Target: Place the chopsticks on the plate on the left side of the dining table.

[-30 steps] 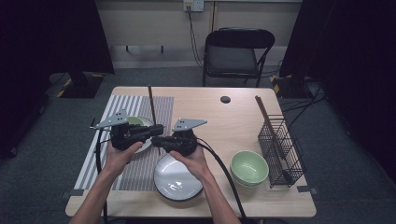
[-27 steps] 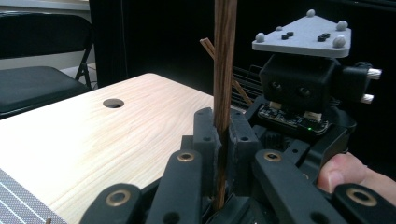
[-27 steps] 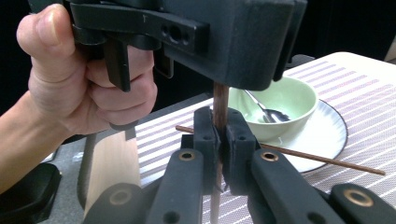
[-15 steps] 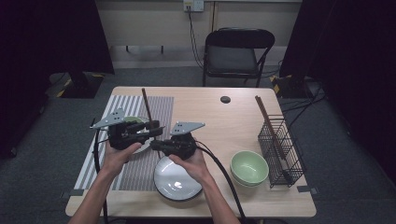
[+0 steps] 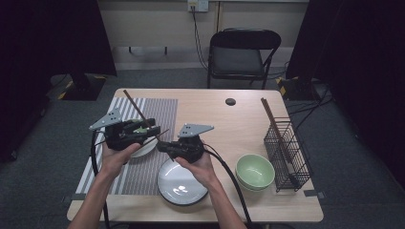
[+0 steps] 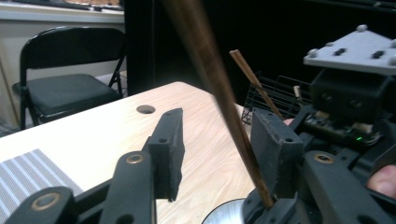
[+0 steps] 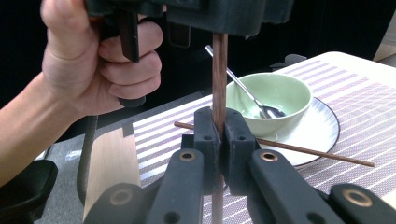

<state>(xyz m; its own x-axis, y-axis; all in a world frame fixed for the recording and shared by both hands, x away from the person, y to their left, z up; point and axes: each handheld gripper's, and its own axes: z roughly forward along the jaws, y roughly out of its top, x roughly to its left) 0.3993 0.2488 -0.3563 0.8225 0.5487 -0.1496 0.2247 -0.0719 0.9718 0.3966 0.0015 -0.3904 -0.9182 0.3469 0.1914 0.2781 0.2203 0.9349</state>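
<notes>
A long brown chopstick (image 5: 138, 110) slants up to the left over the striped placemat (image 5: 160, 112). My right gripper (image 5: 160, 145) points left and is shut on its lower end; in the right gripper view the jaws (image 7: 218, 116) press the upright chopstick (image 7: 219, 70) from both sides. My left gripper (image 5: 155, 130) faces right, and its jaws have just been opening. They stand apart around the chopstick (image 6: 219, 88), which leans near the right-hand jaw of my left gripper (image 6: 218, 120), unpressed. A second chopstick (image 7: 299, 148) lies across a small white plate (image 7: 322, 130).
On that small plate sits a green bowl (image 7: 275, 93) with a spoon (image 7: 243, 88). A larger white plate (image 5: 181, 183) lies near the front edge. Stacked green bowls (image 5: 254, 171) and a wire rack (image 5: 286, 152) holding a chopstick (image 5: 270, 117) stand at the right. A chair (image 5: 241, 55) is behind the table.
The left gripper's jaws have opened off the chopstick. The chopstick's top end has tipped to the left. The right gripper has kept its grip and barely moved.
</notes>
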